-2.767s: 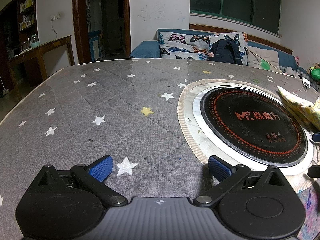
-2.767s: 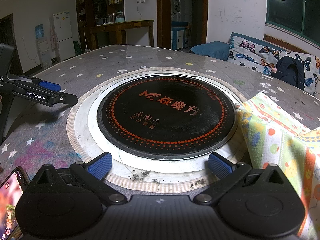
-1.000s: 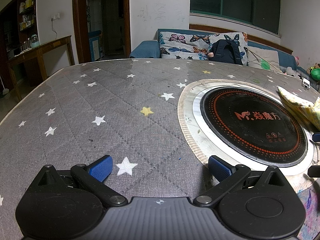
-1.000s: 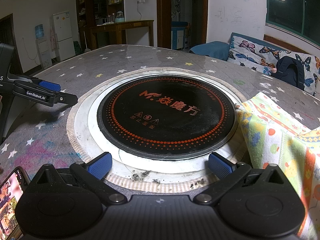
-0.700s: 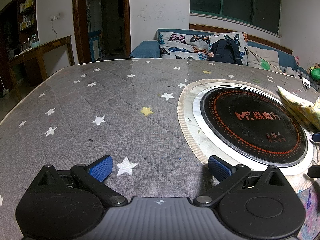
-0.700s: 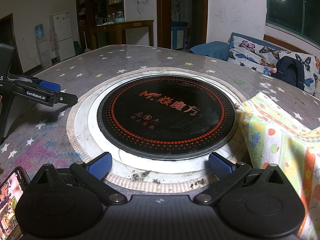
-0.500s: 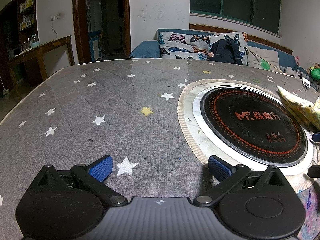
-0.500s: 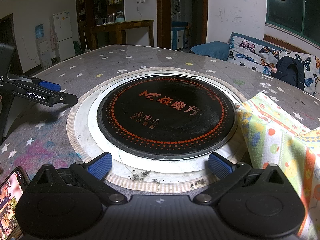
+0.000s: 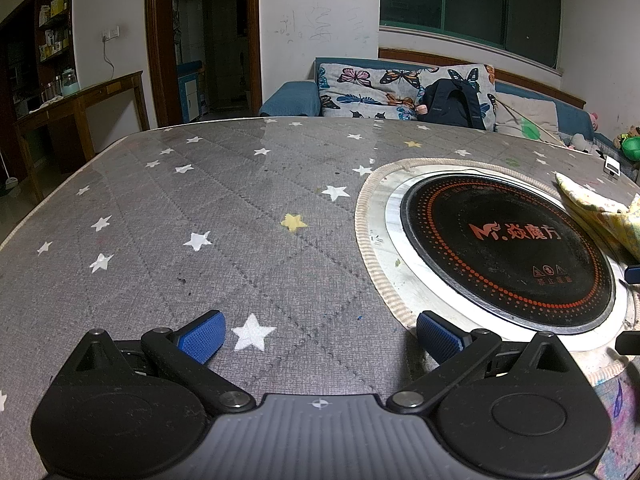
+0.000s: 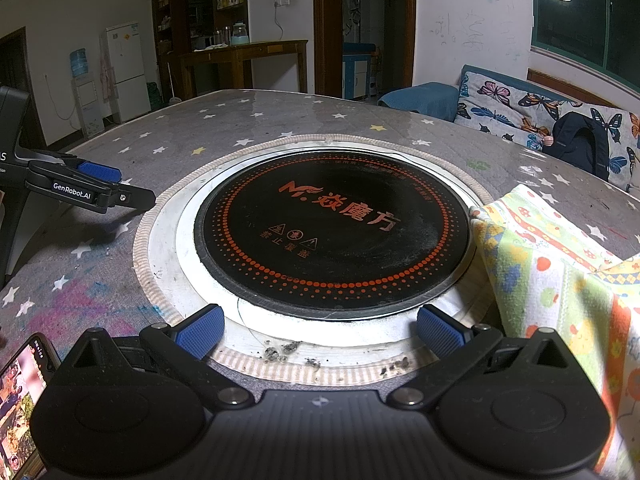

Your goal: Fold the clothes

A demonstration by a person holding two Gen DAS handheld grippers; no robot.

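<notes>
left gripper (image 9: 320,336) and right gripper (image 10: 320,334) both have jaws spread wide, holding nothing, above the table (image 9: 200,216).

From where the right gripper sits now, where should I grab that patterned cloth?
Take the patterned cloth by its near-left corner at the cooktop rim. That corner lies flat and exposed, facing the open right gripper, so come in from the left, low over the table; further right the fabric looks bunched.

White walls (image 9: 320,20), dark window (image 9: 468,4), butterfly-cushioned blue sofa (image 9: 400,88), wooden sideboard (image 10: 244,56).
</notes>
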